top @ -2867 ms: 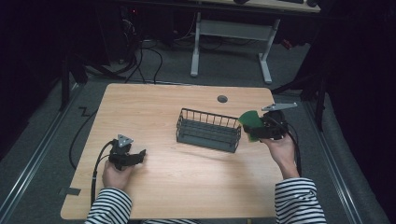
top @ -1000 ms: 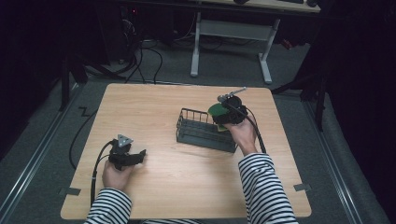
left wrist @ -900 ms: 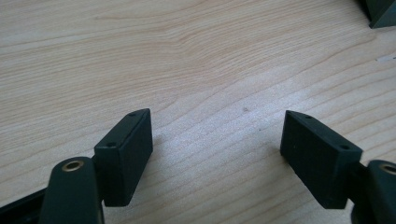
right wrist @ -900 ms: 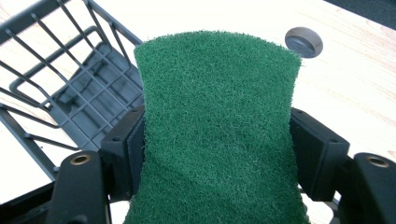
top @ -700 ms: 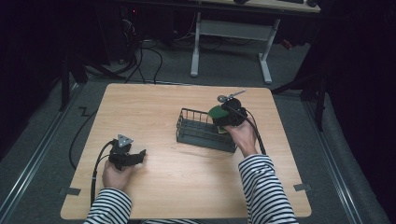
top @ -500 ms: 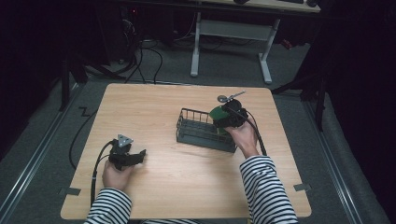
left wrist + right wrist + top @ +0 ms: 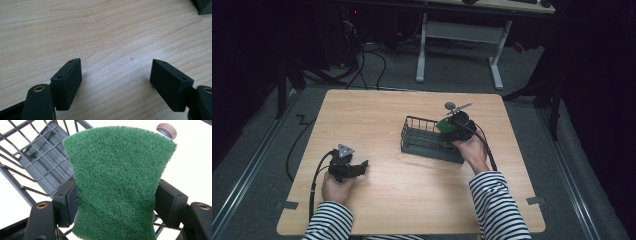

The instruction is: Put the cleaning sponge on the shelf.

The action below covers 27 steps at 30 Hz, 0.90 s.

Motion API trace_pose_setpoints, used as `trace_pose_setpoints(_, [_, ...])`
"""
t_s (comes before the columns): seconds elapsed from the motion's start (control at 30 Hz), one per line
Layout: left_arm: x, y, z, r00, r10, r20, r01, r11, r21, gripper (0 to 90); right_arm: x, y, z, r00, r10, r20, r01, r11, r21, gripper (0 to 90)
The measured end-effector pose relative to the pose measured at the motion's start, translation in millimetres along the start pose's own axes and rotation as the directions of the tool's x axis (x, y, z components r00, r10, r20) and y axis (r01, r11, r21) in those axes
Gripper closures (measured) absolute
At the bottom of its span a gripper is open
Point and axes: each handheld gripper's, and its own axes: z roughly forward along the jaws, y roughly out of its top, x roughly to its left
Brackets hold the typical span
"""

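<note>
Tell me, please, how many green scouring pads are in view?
1: the green scouring pad is clamped in the right gripper over the wire basket's right end.

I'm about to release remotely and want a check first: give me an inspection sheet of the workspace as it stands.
Surface: light wooden table, bare grain around the left gripper.
Job's things: green fibrous scouring pad held above the right end of the dark wire basket.
Clutter: small round dark disc on the table beyond the basket.
Grippers: right gripper shut on the pad, which is pinched in at the pads; left gripper open, holding nothing, low on the table.
Cables: a black cable trails from the left gripper, another from the right.
Surroundings: dark room, white desk frame and floor cables behind the table.
</note>
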Motion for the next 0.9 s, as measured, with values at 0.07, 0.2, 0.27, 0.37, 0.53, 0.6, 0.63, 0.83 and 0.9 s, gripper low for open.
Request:
trace_pose_setpoints(0.07, [0.0,0.0,0.0,1.0,0.0,0.0,0.0,1.0,0.0,26.1,0.0,-0.8,-0.5,1.0,-0.002,-0.001,0.002,1.0,0.002,29.0])
trace_pose_setpoints(0.2, [0.0,0.0,0.0,1.0,0.0,0.0,0.0,1.0,0.0,26.1,-0.3,-2.8,-1.3,1.0,0.0,-0.009,0.0,1.0,0.006,29.1])
trace_pose_setpoints(0.27, [0.0,0.0,0.0,1.0,0.0,0.0,0.0,1.0,0.0,26.1,-0.6,-4.4,-0.8,0.9999,0.0,-0.017,0.0,1.0,0.006,28.9])
trace_pose_setpoints(0.37, [0.0,0.0,0.0,1.0,0.0,0.0,0.0,1.0,0.0,26.1,-1.5,-5.8,0.4,0.9996,0.008,-0.027,-0.008,1.0,0.004,25.9])
trace_pose_setpoints(0.53, [0.0,0.0,0.0,1.0,0.0,0.0,0.0,1.0,0.0,26.1,-2.0,-7.0,0.1,0.999,0.016,-0.041,-0.017,1.0,-0.004,20.4])
trace_pose_setpoints(0.6, [0.0,0.0,0.0,1.0,0.0,-0.001,0.0,1.0,0.0,26.1,-1.4,-7.1,-3.1,0.9994,0.008,-0.034,-0.009,1.0,-0.021,18.2])
trace_pose_setpoints(0.63, [0.0,0.0,0.0,1.0,0.0,-0.001,0.0,1.0,0.0,26.2,-0.4,-7.0,-5.3,0.9996,0.003,-0.028,-0.004,1.0,-0.027,17.5])
trace_pose_setpoints(0.83, [0.0,0.0,0.0,1.0,-0.003,-0.001,0.003,1.0,-0.001,26.1,-5.4,-11.1,-19.2,0.9983,0.015,-0.056,-0.019,0.997,-0.076,16.1])
trace_pose_setpoints(0.9, [0.1,0.0,0.0,1.0,-0.003,0.0,0.003,1.0,-0.001,26.1,-8.0,-13.6,-23.3,0.9985,0.026,-0.048,-0.03,0.996,-0.085,16.6])
